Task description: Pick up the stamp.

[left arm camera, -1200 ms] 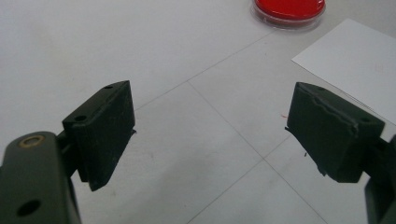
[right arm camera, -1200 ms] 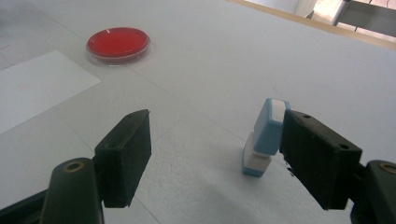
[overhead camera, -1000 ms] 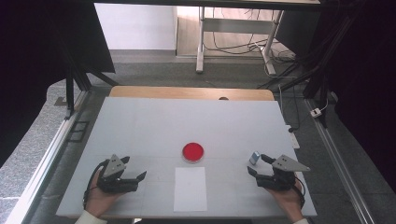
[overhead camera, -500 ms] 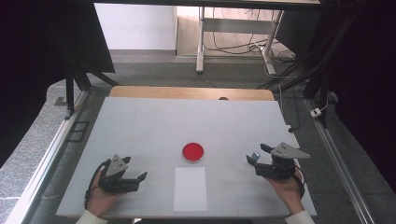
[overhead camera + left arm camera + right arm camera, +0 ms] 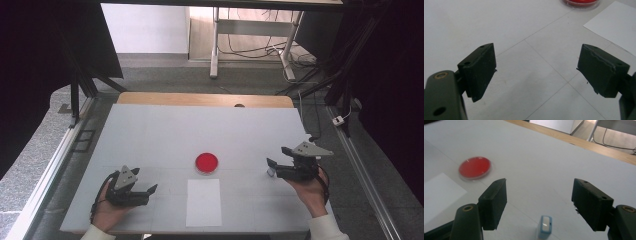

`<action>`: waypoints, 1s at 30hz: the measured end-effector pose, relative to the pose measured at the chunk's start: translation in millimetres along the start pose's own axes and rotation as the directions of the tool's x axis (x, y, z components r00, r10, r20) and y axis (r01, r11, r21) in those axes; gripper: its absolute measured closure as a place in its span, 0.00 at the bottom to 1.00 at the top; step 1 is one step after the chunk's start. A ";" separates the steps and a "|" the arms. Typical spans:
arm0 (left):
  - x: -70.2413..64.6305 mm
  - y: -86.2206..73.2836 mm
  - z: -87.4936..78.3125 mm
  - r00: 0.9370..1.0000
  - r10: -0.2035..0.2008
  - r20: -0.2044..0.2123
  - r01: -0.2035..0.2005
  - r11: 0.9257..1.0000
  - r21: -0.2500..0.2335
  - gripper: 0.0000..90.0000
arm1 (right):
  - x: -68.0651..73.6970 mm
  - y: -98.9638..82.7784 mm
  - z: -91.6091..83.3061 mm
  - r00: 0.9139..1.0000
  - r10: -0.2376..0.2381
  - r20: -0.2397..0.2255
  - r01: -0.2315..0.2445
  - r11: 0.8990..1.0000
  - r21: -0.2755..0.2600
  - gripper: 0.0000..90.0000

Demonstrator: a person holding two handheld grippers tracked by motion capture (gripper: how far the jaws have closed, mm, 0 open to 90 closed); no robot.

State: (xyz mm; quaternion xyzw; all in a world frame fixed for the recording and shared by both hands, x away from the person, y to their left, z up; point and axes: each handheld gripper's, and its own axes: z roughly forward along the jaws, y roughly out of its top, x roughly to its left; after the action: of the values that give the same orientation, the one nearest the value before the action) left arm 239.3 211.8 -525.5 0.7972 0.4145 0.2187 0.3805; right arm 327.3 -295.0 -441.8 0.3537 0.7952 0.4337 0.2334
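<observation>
The right gripper (image 5: 539, 202) has its fingers wide apart around a small blue-and-white block (image 5: 545, 226), partly cut off below. The left gripper (image 5: 536, 72) is also wide open, holding nothing, above the matte white worktop (image 5: 474, 25).

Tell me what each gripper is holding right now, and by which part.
Nothing is held. The left gripper is open over bare table. The right gripper is open too, with the small blue-and-white block standing free between its jaws.

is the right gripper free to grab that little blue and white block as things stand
Probably yes. The right gripper hangs open with the small blue and white block standing on the table between its jaws, just short of them, and nothing lies between.
</observation>
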 end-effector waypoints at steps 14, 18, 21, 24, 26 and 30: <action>0.3 -0.7 1.4 1.000 0.011 -0.005 -0.011 1.000 0.010 0.17 | -8.3 -20.7 18.1 1.000 0.012 0.021 -0.015 0.992 0.122 0.38; 0.3 -0.9 2.1 1.000 0.012 -0.008 -0.012 1.000 0.011 0.17 | -8.8 -23.9 21.0 1.000 0.018 0.021 -0.021 0.991 0.130 0.41; 0.4 -1.1 3.0 1.000 0.014 -0.005 -0.014 1.000 0.015 0.17 | -8.2 -27.1 24.1 1.000 0.018 0.016 -0.020 0.989 0.147 0.45; 0.2 -1.3 3.0 1.000 0.015 -0.006 -0.015 1.000 0.017 0.17 | -8.4 -29.1 26.0 1.000 0.018 0.013 -0.020 0.988 0.152 0.47; 0.0 -1.3 3.0 1.000 0.017 -0.008 -0.017 1.000 0.017 0.17 | -8.6 -31.5 27.9 0.999 0.027 0.020 -0.030 0.987 0.157 0.50; -0.1 -1.5 3.6 1.000 0.022 -0.006 -0.022 1.000 0.021 0.17 | -9.2 -33.6 29.7 0.999 0.032 0.012 -0.033 0.987 0.158 0.54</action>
State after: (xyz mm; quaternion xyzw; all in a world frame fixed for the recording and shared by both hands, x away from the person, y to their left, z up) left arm 240.9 210.7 -528.9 0.8050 0.4092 0.2208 0.3685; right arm 341.2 -299.0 -485.2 0.3860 0.8203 0.3712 0.2011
